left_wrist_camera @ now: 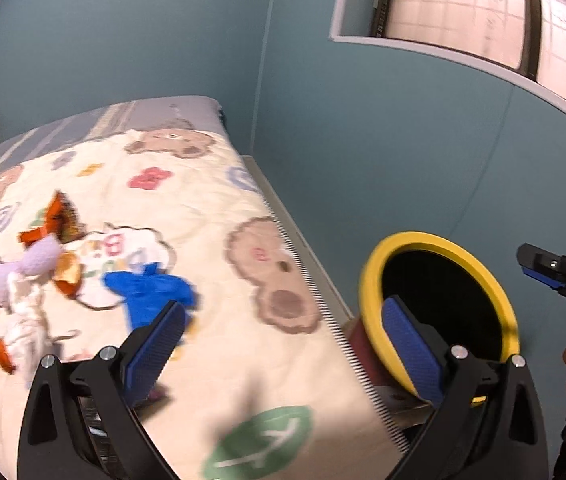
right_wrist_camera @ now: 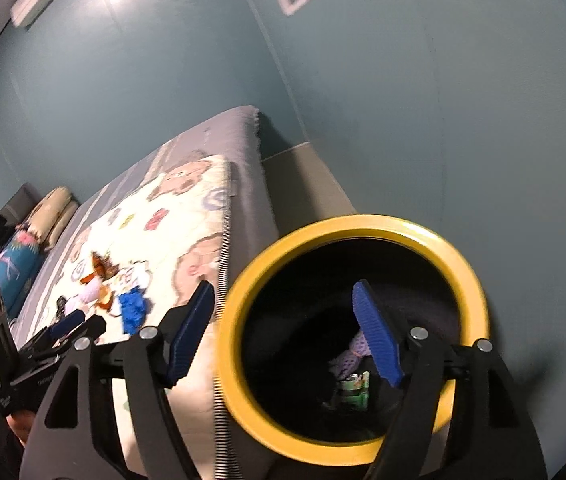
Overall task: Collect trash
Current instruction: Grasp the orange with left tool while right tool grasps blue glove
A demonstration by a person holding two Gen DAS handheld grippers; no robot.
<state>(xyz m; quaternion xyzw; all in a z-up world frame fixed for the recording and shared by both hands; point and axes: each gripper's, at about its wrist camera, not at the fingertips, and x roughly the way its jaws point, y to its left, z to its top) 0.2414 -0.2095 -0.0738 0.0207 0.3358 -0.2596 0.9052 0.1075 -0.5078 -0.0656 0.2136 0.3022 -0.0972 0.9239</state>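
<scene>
Both claws spread, nothing pinched: our left claw (left_wrist_camera: 287, 344) over bed (left_wrist_camera: 219, 208) edge nr blue wrapper (left_wrist_camera: 151, 292); right claw (right_wrist_camera: 283, 340) above yellow-rimmed bin (right_wrist_camera: 363, 226).

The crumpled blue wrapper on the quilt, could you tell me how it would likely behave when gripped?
The blue wrapper looks thin and creased, so probably floppy and light. It may slip or sag between pads, and likely crushes rather than breaks.

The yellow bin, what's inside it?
Inside the yellow-rimmed bin, near the bottom, lie a crumpled purplish piece and a green-and-white wrapper. The rest is dark, and the right gripper's finger covers part.
</scene>
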